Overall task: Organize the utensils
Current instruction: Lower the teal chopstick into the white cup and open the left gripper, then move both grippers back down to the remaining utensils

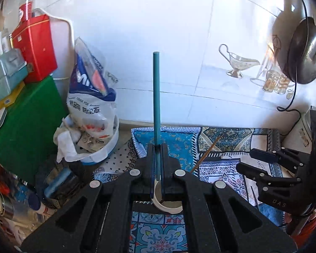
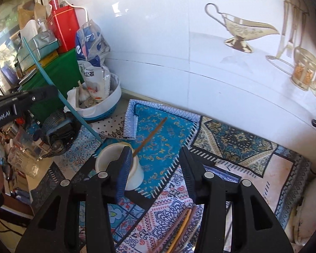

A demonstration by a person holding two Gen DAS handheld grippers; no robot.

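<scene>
chopsticks (image 2: 179,229) partly behind right gripper (image 2: 155,172)

The left claw (image 1: 157,147) clamps a long teal plastic chopstick (image 1: 156,97) upright above a white round cup (image 1: 168,207).

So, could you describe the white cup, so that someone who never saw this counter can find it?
Start at the patterned cloths covering the counter below the white tiled wall. On the turquoise cloth stands a small white cup, next to the open right gripper. It is the only upright container there, with a brown wooden chopstick leaning out of it.
</scene>
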